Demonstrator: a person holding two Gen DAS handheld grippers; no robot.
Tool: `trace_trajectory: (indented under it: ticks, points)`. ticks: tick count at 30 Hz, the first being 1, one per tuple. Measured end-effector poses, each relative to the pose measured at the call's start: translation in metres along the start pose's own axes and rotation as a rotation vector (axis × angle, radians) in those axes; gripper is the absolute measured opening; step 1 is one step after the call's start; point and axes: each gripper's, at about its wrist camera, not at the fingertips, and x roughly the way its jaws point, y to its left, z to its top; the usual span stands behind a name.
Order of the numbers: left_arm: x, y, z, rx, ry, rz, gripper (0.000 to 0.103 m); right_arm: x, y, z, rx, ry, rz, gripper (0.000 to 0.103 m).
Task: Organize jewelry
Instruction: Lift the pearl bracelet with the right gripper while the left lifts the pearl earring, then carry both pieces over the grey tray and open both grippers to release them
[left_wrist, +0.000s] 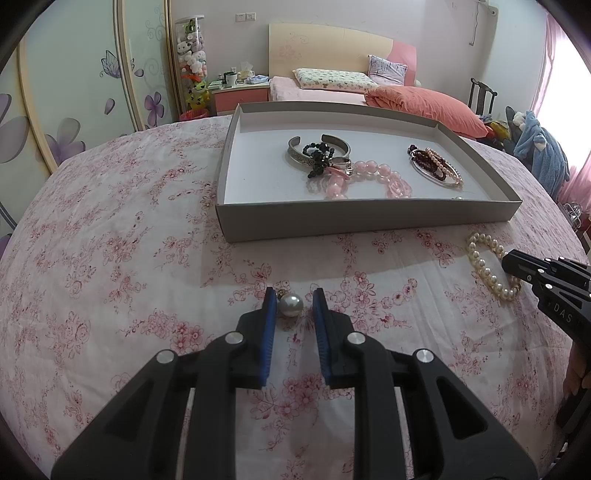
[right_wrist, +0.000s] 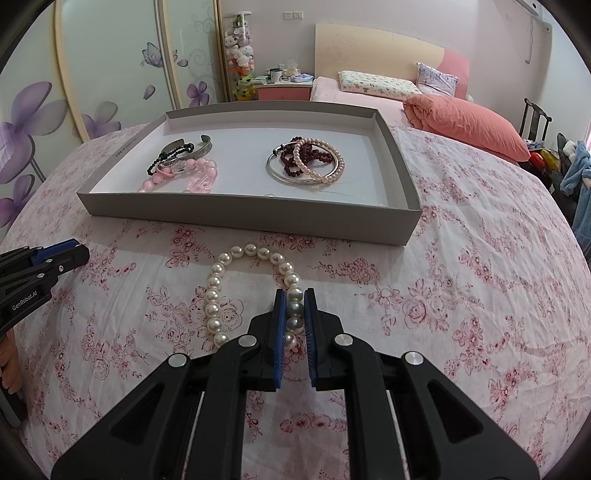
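We take the grey tray (left_wrist: 369, 218) as our reference throughout. Inside it we count two heaps, and both are tangled enough that our item counts are approximate. In the left heap we make out a silver cuff (left_wrist: 295, 149), a black beaded piece (left_wrist: 318, 157), a pink bead bracelet (left_wrist: 373, 177) and a small pink item partly buried beneath them, which we cannot identify. In the right heap we count three pieces: a thin silver bangle (right_wrist: 284, 173), a dark red bead strand (right_wrist: 301, 155) and a small-pearl bracelet (right_wrist: 332, 162). A tiny pale object by the tray's near wall is too small to name. Outside the tray, on the floral cloth (left_wrist: 110, 258) in front of its near wall, lie two items. One is a single large pearl earring (left_wrist: 291, 304); its metal fitting is half hidden behind the left gripper (left_wrist: 293, 304), whose blue pads stand apart on either side of the pearl without visibly touching it, so we record that gripper as released. The other is a white pearl bracelet (right_wrist: 251, 288), in front of the tray's right half; the right gripper (right_wrist: 294, 306) has its pads closed around one side of the loop, pearls between them, while the rest of the loop rests on the cloth. In the left wrist view this gripper is cut off at the frame edge.
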Motion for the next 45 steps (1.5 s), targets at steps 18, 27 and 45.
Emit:
trace_trajectory:
  ticks: [18, 27, 45]
  points:
    - [-0.041, -0.009, -0.001, 0.008, -0.149, 0.05, 0.014, -0.06, 0.015, 0.012, 0.063, -0.214, 0.116, 0.01]
    - [-0.079, -0.022, 0.001, 0.039, -0.297, 0.097, 0.014, -0.089, 0.024, 0.017, 0.095, -0.32, 0.153, 0.01]
    - [-0.128, -0.035, 0.004, 0.047, -0.486, 0.094, 0.014, -0.149, 0.039, 0.018, 0.049, -0.6, 0.046, 0.01]
